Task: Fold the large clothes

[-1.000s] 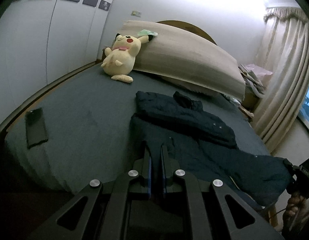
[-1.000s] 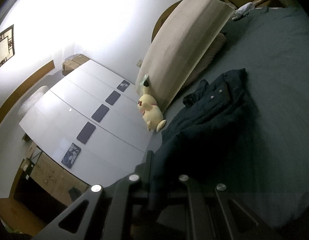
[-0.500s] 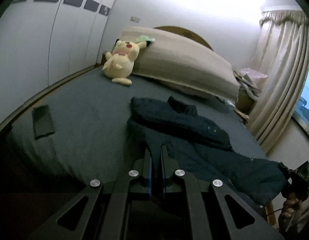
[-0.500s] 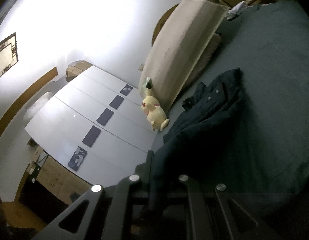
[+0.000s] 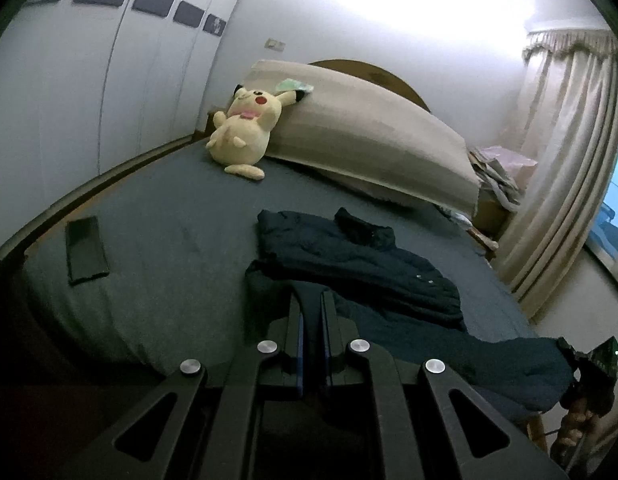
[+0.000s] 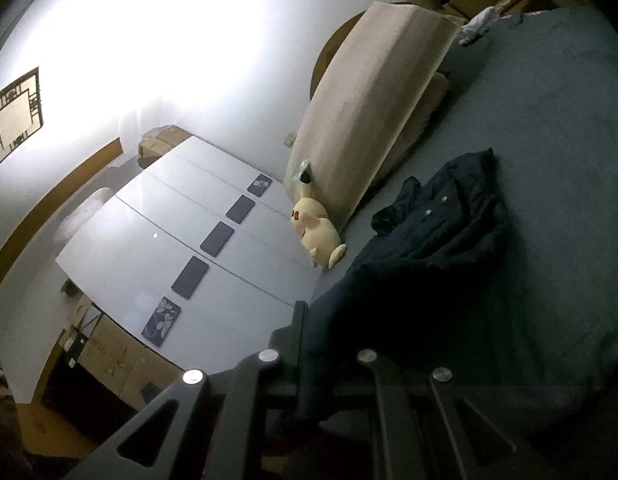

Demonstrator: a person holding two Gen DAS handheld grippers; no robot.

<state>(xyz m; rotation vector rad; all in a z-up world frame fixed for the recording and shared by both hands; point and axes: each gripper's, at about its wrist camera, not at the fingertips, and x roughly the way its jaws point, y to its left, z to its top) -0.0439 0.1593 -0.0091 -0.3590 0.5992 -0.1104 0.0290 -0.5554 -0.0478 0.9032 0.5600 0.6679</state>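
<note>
The dark jacket (image 5: 361,264) lay spread across the near part of the bed (image 5: 169,216), collar toward the far headboard, 1 end trailing off the near right edge. My left claw (image 5: 312,300) was pinched together on its near hem. My right claw (image 6: 309,320) was clamped on the jacket's other end, cloth bunched over its fingers. A yellow plush toy (image 5: 243,136) leaned on the beige pillow (image 5: 369,140). A dark flat rectangle (image 5: 86,249) lay at the bed's left.

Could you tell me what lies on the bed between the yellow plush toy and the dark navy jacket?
Only bare grey-blue bedsheet separates yellow plush toy and dark navy jacket, clearest in the left wrist view.
</note>
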